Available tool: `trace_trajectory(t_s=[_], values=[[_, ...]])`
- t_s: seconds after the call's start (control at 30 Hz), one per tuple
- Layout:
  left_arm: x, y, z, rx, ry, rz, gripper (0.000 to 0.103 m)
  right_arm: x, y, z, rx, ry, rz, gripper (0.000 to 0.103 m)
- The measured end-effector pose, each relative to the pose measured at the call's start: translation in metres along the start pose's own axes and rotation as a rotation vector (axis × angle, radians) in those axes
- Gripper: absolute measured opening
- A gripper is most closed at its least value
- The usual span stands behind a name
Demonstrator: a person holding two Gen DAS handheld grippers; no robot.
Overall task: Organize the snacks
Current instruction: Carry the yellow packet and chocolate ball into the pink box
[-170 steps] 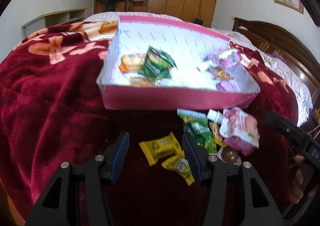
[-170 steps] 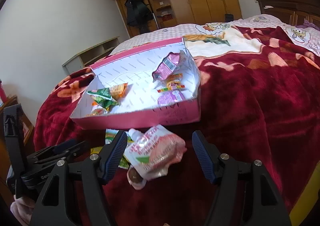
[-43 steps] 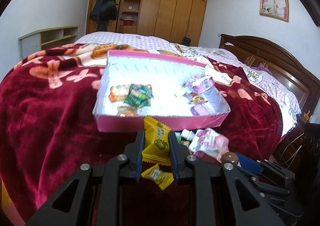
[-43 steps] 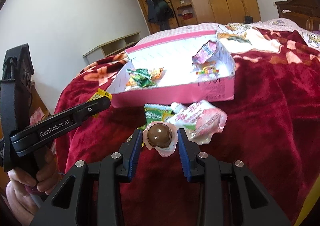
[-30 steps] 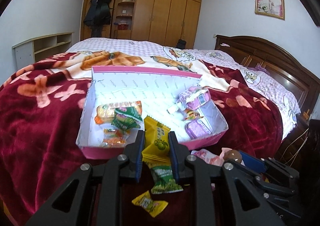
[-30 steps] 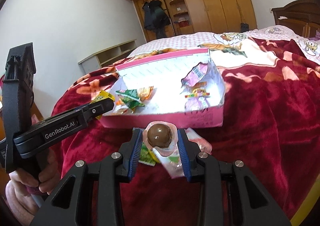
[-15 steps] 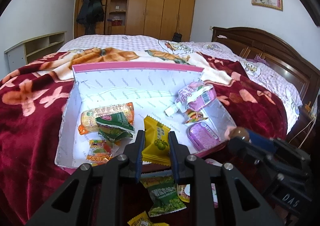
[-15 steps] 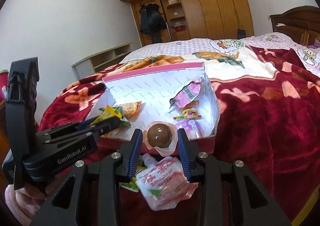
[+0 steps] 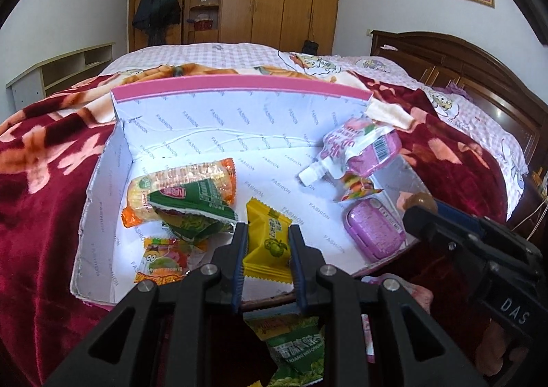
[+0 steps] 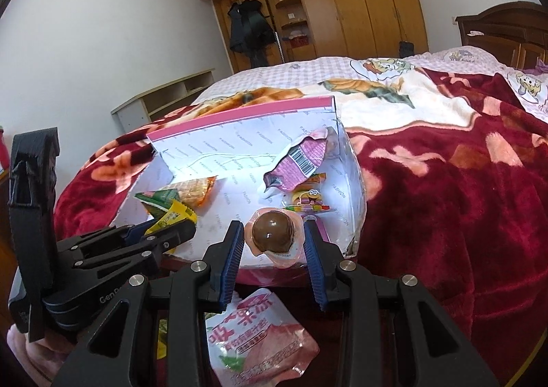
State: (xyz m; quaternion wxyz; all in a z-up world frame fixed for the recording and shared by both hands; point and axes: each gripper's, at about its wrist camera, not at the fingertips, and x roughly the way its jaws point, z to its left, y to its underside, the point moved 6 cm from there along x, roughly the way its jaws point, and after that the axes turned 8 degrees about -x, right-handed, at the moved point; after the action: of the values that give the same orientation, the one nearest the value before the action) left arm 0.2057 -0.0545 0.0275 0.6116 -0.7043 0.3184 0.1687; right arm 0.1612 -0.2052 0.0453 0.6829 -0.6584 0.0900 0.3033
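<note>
Both grippers have come forward from the loose snacks on the bed and now hang over the box's near wall, each one carrying something.

On the left side, the left gripper point(image 9: 265, 250) has its fingers closed on the yellow packet point(image 9: 268, 243). This packet stands with its long axis up and down between the fingers, its top pointing to 12 o'clock, above the box point(image 9: 102, 202) floor just inside the near wall. At 10 o'clock from it lie the green packet point(image 9: 191, 207) and the orange packet point(image 9: 181, 186), one on the other; at 9 o'clock the gummy packet point(image 9: 164, 258). Bare white floor lies at 12 o'clock, so I judge that letting go there needs no more travel.

On the right side, the right gripper point(image 10: 274, 238) holds the chocolate ball point(image 10: 273, 233), in its pale wrapper, between closed fingers, also just over the near wall. At 12 o'clock are a small colourful packet point(image 10: 308, 198) and the purple pouch point(image 10: 303, 157), which leans on the right wall. Bare floor lies at 11 o'clock.

The two grippers are near each other, the left one at 9 o'clock from the right. Outside the box, below the fingers, the pink pouch point(image 10: 253, 335) and another green packet point(image 9: 294, 346) lie on the bed point(image 10: 445, 198).
</note>
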Motion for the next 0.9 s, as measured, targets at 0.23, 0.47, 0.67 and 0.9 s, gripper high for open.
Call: trace_trajectory(t_s=[0.23,0.47,0.67,0.9], values=[[0.013,-0.002,0.002,-0.001,-0.010,0.018,0.024,0.012,0.001,-0.005,-0.002,0.012,0.008,0.037],[0.024,-0.003,0.009,-0.022,-0.024,0.037,0.024,0.020,0.002,-0.008,-0.004,0.022,0.010,0.037],[0.028,-0.003,0.010,-0.027,-0.025,0.043,0.024,0.024,0.002,-0.010,-0.005,0.027,0.008,0.037],[0.030,-0.002,0.010,-0.031,-0.029,0.048,0.024,0.025,0.000,-0.010,-0.006,0.028,0.001,0.037]])
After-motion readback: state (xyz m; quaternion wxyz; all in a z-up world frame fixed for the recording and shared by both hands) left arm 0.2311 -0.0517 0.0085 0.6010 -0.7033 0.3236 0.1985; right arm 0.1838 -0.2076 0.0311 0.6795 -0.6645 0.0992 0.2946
